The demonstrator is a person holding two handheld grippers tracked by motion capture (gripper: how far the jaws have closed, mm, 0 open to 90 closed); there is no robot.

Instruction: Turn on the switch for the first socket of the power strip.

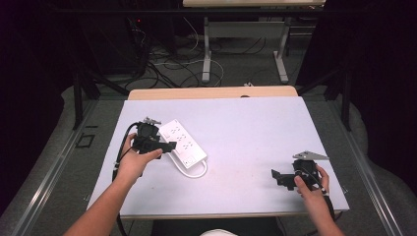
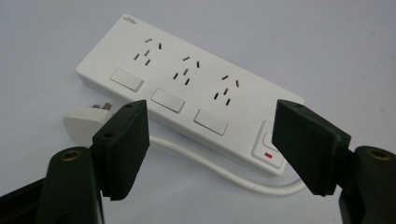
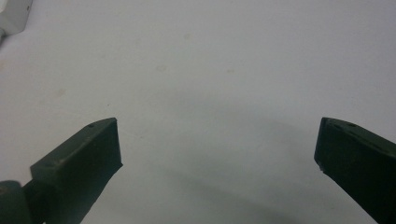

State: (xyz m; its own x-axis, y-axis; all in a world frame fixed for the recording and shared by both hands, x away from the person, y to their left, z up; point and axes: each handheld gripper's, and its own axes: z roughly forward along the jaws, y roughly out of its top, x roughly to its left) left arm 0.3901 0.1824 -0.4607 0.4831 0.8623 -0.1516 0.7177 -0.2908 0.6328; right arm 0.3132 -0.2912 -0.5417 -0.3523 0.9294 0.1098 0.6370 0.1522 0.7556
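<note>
Currently my left gripper (image 1: pixel 169 146) hovered over the near long edge of the white power strip (image 1: pixel 183 141), jaws spread wide and holding nothing. Through the left gripper view the strip (image 2: pixel 187 93) lay flat on the pale table (image 1: pixel 246 147), three sockets and three rocker switches facing up, a master switch with a red mark (image 2: pixel 268 147) at its cable end. Its white cord (image 2: pixel 219 170) looped along the near side and ended at the plug (image 2: pixel 86 121), which rested on the table just beside the strip's far end, prongs up.

My right gripper (image 1: pixel 280 176) sat well apart near the right table edge, jaws likewise wide apart and empty; a white corner at the top left of its view was possibly the strip, too little visible to say.

Judgement: the step was the approach to the strip or plug. To do it well, I should centre the jaws squarely across the body, lower until the pads clear the cord, and avoid pinching the cord loop.
</note>
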